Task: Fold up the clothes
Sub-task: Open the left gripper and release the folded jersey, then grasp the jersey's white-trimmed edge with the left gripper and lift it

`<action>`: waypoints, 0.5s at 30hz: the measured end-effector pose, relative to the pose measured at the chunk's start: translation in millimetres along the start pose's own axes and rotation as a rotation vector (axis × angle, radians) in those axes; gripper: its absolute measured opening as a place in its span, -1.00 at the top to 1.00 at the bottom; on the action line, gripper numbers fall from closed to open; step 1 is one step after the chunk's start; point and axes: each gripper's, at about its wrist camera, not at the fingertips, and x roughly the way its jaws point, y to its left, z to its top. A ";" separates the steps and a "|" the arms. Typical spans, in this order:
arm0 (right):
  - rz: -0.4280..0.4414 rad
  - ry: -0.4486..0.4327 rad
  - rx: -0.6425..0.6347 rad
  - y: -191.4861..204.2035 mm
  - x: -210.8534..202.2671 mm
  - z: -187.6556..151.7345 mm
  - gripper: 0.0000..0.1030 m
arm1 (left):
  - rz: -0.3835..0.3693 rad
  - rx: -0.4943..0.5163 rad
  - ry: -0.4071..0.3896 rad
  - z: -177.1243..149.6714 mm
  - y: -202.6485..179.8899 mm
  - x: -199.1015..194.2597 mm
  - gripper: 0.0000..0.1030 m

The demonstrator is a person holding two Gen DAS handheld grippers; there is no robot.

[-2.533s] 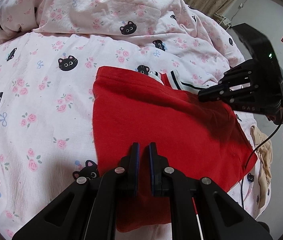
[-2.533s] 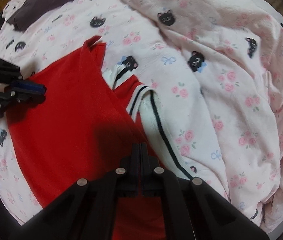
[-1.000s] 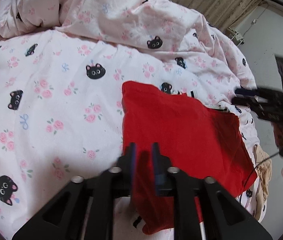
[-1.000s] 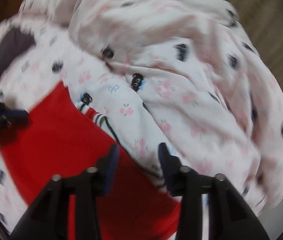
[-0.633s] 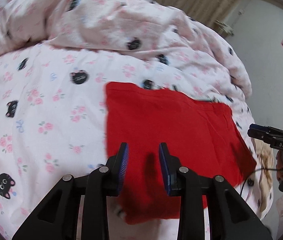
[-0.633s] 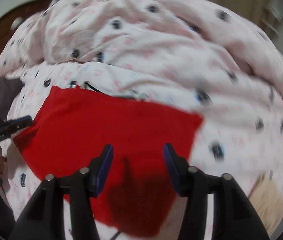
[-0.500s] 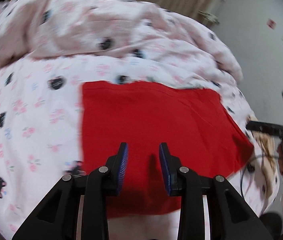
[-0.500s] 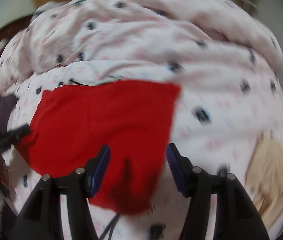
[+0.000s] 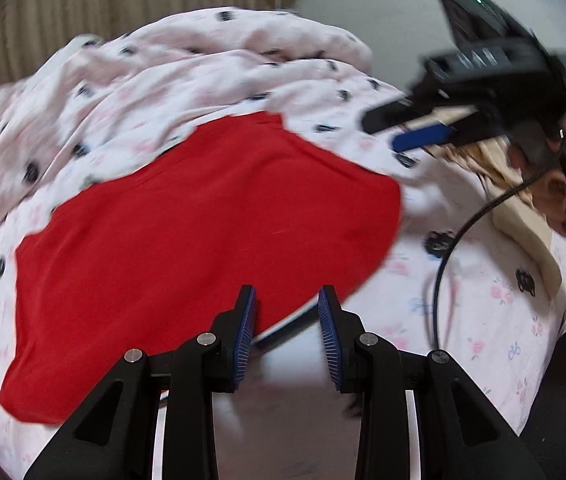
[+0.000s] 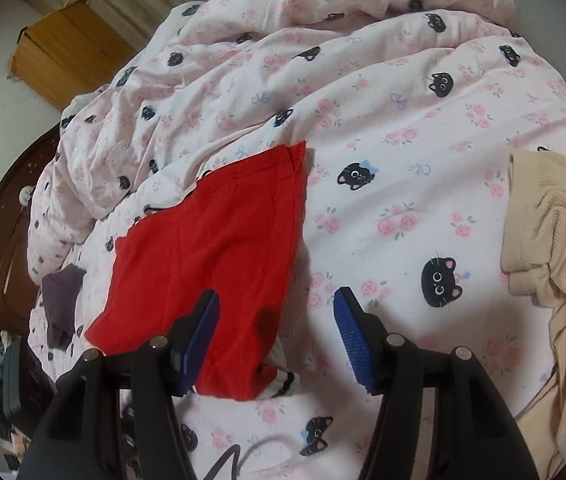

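While the pink bed sheet (image 10: 423,200) with its black cat faces and roses fills nearly all of both my views, a rumpled duvet (image 10: 243,60) in the same print heaps across the upper part of each frame. Next in size is the red garment (image 10: 211,248), folded into a flat panel on the sheet; in my right wrist view it runs from the centre down toward the lower left, and a striped white-and-dark trim peeks out under its near edge at the bottom. In my left wrist view the same red garment (image 9: 187,240) spreads over the middle and left of the frame, blurred. A beige knit garment (image 10: 555,264) lies crumpled at the right edge of the right view, apart from the red one. A wooden cabinet (image 10: 67,52) stands in the upper left, and a small dark cloth (image 10: 61,300) sits at the left. My right gripper (image 10: 277,334) hangs spread wide over the red garment's near edge, gripping nothing. My left gripper (image 9: 287,334) is likewise released, jaws apart above the garment's lower edge.
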 end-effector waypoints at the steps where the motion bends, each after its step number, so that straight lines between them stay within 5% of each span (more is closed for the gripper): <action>1: 0.004 0.004 -0.011 0.9 -0.3 -0.4 -0.18 | -0.001 0.010 0.004 2.5 -6.7 3.6 0.45; 15: 0.083 0.007 0.016 -17.1 -18.5 2.3 -0.41 | 0.076 0.141 0.015 28.3 -56.0 33.3 0.45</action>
